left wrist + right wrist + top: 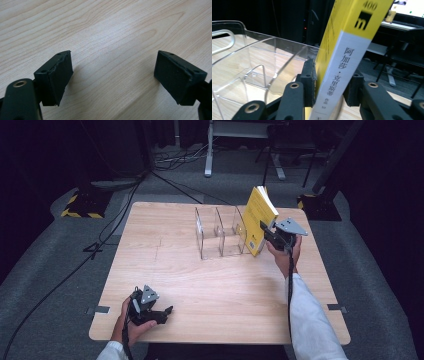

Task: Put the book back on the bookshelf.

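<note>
A yellow book (259, 217) with a white spine (347, 62) stands tilted at the right end of a clear plastic rack (220, 237) on the wooden table (200, 285). My right gripper (265, 231) is at the book's lower spine, one jaw on each side of it. In the right gripper view (332, 85) the left pad lies close to the yellow cover and the right pad stands just off the spine, so it is open around the book. My left gripper (167, 311) rests near the table's front left corner, open wide over bare wood (113, 77).
The rack's curved clear dividers (249, 50) stand to the left of the book, with nothing in those slots. Behind the table are black stands with yellow-striped bases (80, 207), cables on the grey floor and a white frame leg (209, 150).
</note>
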Tool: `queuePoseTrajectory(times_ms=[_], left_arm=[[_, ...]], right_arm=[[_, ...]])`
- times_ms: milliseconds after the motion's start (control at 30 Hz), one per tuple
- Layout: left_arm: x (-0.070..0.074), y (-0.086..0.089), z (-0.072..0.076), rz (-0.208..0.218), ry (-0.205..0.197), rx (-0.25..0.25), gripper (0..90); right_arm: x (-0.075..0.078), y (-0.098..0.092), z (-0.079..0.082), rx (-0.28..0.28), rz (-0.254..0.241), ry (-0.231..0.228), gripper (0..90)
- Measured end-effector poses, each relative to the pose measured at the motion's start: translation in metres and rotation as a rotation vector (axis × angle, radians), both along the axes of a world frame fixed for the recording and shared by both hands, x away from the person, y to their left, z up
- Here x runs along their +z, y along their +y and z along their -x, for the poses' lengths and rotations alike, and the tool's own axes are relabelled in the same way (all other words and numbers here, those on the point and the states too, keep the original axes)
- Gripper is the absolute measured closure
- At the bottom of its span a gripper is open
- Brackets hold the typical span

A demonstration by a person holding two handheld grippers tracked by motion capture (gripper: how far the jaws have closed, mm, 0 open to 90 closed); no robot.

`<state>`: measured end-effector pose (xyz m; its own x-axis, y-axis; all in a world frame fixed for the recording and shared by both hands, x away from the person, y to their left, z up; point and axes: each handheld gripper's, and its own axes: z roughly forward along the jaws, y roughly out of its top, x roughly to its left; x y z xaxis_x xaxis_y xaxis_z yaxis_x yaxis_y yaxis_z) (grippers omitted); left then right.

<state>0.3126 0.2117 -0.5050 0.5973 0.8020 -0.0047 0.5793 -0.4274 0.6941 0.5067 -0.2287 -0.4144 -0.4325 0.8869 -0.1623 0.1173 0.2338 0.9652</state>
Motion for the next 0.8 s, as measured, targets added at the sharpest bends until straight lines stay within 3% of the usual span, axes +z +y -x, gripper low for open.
queuePoseTrajectory(times_ms=[167,800], left_arm=[[0.0,0.0,-0.001,0.0,0.008,-0.002,15.3],[0.0,0.0,-0.001,-0.003,0.006,-0.005,15.2]], right_arm=[[0.004,-0.013,0.003,-0.011,-0.013,-0.004,64.9],[0.014,-0.017,0.007,0.029,0.062,0.033,62.5]])
